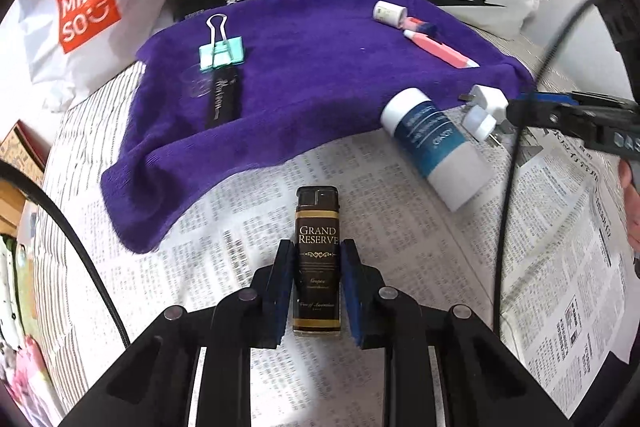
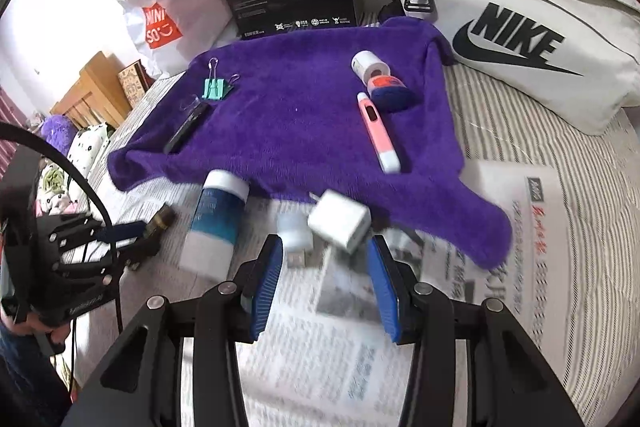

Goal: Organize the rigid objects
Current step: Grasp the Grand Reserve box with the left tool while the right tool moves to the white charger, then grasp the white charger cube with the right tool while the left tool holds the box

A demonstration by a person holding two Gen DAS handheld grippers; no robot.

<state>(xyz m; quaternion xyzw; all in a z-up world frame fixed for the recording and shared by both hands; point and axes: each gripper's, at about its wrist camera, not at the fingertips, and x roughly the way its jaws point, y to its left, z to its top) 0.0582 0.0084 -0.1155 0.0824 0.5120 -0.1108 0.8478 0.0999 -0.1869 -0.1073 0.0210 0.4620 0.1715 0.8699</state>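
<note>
Here the left claw (image 1: pixel 316 291), tilted steeply down, clamps the lighter (image 1: pixel 317 259); the right claw (image 2: pixel 326 291) apparently gapes empty.

Brown-gold lighter (image 1: pixel 318 259) — flat on newspaper (image 1: pixel 240 227)

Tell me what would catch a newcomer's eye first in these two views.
The purple towel spread over newspaper dominates, with a green binder clip at its left and a pink pen at its right. In front of it, the left claw is shut on a dark lighter labelled Grand Reserve. The right claw stands open just short of a white charger plug beside a lying blue-and-white bottle.
</note>
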